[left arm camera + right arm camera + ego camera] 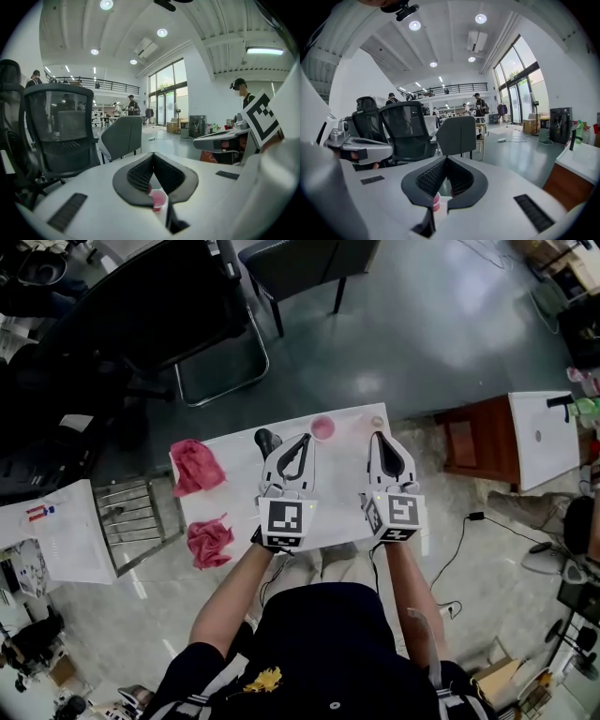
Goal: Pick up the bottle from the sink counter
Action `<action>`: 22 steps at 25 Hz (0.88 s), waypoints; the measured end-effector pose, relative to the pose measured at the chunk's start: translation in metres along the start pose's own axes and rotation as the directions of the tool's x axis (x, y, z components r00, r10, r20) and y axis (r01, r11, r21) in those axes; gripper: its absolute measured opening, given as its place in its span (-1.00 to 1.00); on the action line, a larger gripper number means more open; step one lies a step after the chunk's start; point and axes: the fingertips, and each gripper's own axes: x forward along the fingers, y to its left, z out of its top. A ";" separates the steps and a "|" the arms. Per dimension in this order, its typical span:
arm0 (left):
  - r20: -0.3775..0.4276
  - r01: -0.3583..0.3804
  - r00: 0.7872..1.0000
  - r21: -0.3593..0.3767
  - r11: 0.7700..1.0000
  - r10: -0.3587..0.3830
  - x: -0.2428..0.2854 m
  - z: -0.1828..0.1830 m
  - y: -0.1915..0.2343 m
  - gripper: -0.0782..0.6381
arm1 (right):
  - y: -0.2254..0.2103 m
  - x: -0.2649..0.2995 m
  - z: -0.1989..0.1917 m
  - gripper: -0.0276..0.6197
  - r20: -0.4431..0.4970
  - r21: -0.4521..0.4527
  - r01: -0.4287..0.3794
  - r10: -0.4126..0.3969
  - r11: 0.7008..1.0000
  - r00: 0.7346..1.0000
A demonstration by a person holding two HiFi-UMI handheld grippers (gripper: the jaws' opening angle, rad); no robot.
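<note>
The white sink counter (542, 439) on its wooden cabinet stands far right in the head view, with a black faucet (560, 401). A green bottle (587, 410) stands at its far edge, and it also shows small at the right of the right gripper view as the green bottle (581, 131). Both grippers hover over a white table, well left of the counter. My left gripper (304, 440) is shut with nothing between its jaws. My right gripper (377, 436) is shut and empty too. Their closed tips show in the gripper views, the left gripper (153, 154) and the right gripper (446, 158).
On the white table (342, 465) lie two pink cloths (196, 466), a pink cup (322, 427) and a dark object (267, 440). Office chairs (187, 306) stand beyond the table. A wire rack (141, 518) sits to its left, and cables lie on the floor at the right.
</note>
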 end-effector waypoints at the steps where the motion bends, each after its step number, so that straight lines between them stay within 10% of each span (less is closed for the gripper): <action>1: -0.005 0.004 1.000 -0.001 1.000 -0.004 0.003 -0.004 -0.001 -0.73 | -0.004 0.001 -0.004 -0.83 -0.004 0.001 0.011 -0.011 1.000 1.000; 22: -0.072 0.043 0.996 -0.036 0.998 -0.045 0.059 -0.063 -0.019 -0.73 | -0.057 0.040 -0.102 -0.69 -0.124 -0.005 0.130 -0.130 0.991 0.984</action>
